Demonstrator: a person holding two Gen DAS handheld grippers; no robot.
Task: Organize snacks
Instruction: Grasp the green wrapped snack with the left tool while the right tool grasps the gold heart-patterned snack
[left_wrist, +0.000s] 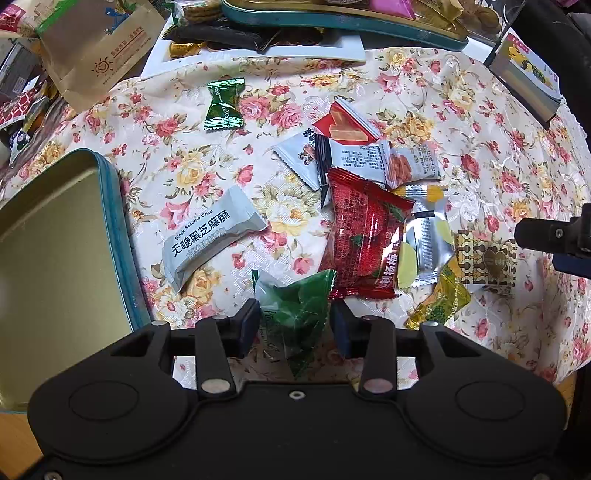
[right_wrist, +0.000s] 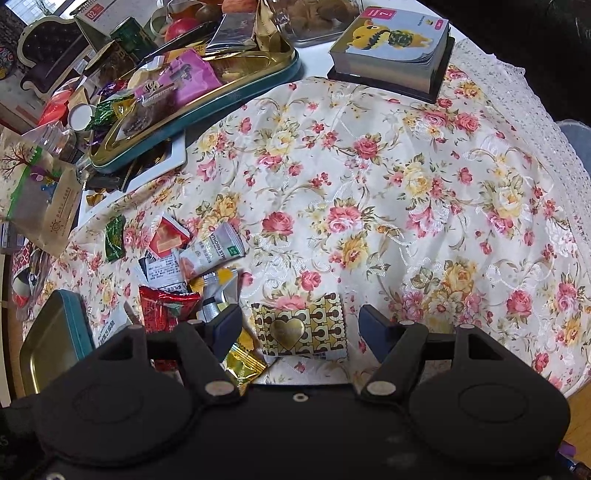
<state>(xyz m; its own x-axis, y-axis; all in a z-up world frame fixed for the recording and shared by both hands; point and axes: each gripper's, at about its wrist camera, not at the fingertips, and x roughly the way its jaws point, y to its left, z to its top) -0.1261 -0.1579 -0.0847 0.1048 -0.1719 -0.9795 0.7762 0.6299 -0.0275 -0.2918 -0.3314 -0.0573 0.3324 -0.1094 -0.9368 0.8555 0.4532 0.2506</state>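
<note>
1. I am holding my left gripper (left_wrist: 295, 325) low over the floral tablecloth (left_wrist: 461, 122), and its fingers (left_wrist: 246, 325) are standing partly spread, one on each side of a green translucent candy (left_wrist: 299, 314)
2. The candy is lying between the two pads; I cannot tell if the pads are already touching its wrapper
3. Just beyond this candy a red packet (left_wrist: 364, 236) is lying at the near edge of the snack pile, and a grey sesame crisp bar (left_wrist: 210, 236) is lying alone to the left, near the open gold tin (left_wrist: 55, 258)
4. A second green candy (left_wrist: 223, 105) is lying further away, apart from the pile
5. I am keeping my right gripper (right_wrist: 299, 330) over a gold patterned packet with a heart (right_wrist: 301, 328); its fingers (right_wrist: 375, 326) are spread wide, and the packet is lying flat on the cloth between them without touching either pad
6. A yellow-gold candy (right_wrist: 242, 363) is lying just beside the left finger of this gripper
</note>
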